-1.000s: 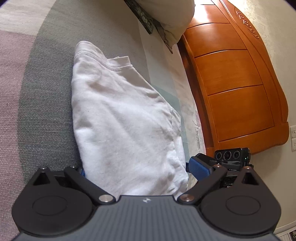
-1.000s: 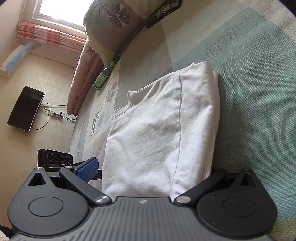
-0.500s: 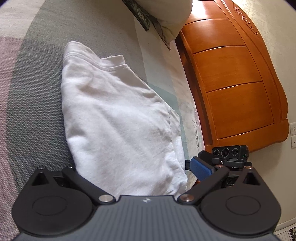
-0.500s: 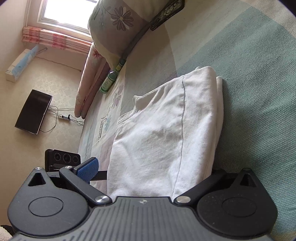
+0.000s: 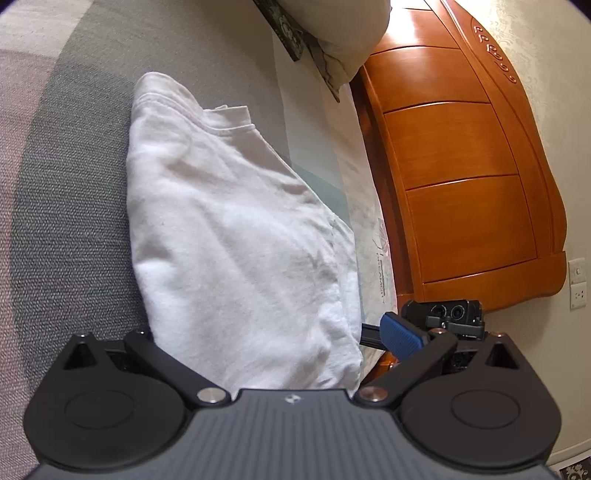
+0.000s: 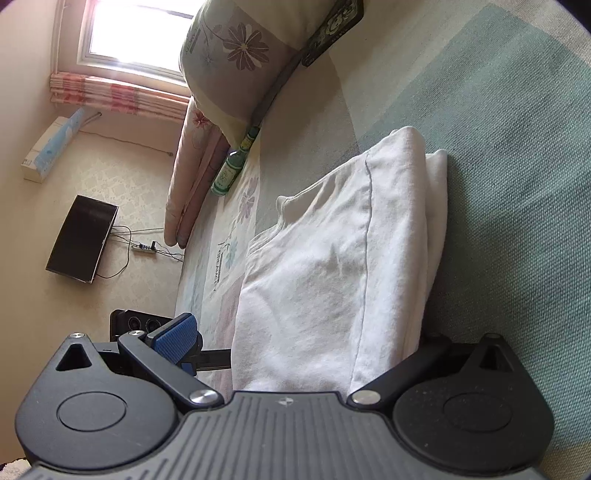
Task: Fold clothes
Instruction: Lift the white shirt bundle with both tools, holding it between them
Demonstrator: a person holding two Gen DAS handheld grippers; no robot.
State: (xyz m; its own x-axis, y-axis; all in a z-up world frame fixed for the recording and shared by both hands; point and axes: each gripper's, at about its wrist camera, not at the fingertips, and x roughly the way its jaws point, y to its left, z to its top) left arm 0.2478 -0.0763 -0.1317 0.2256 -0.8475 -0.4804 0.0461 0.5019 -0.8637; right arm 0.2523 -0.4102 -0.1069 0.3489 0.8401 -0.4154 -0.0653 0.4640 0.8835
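Note:
A folded white garment [image 5: 236, 236] lies on the striped bedcover [image 5: 66, 206], collar end away from me. My left gripper [image 5: 269, 338] stands open around its near end. Only the blue pad of the right finger [image 5: 400, 338] shows; the left finger is hidden by cloth. In the right wrist view the same garment [image 6: 325, 266] fills the gap of my right gripper [image 6: 303, 341], also open. Its blue left fingertip [image 6: 177, 338] is clear of the cloth and its right finger is tucked under the folded edge. Each gripper sees the other beside the garment.
A wooden headboard [image 5: 461, 177] runs along the bed's right side. Flowered pillows [image 6: 236, 48], a dark patterned book [image 6: 332, 29] and a green bottle [image 6: 231, 173] lie past the garment. A black panel [image 6: 81, 240] and a power strip sit beyond the bed's edge.
Both views sway slightly and the garment drifts a little sideways in the left wrist view. Both grippers stay wide open around the same end of the garment.

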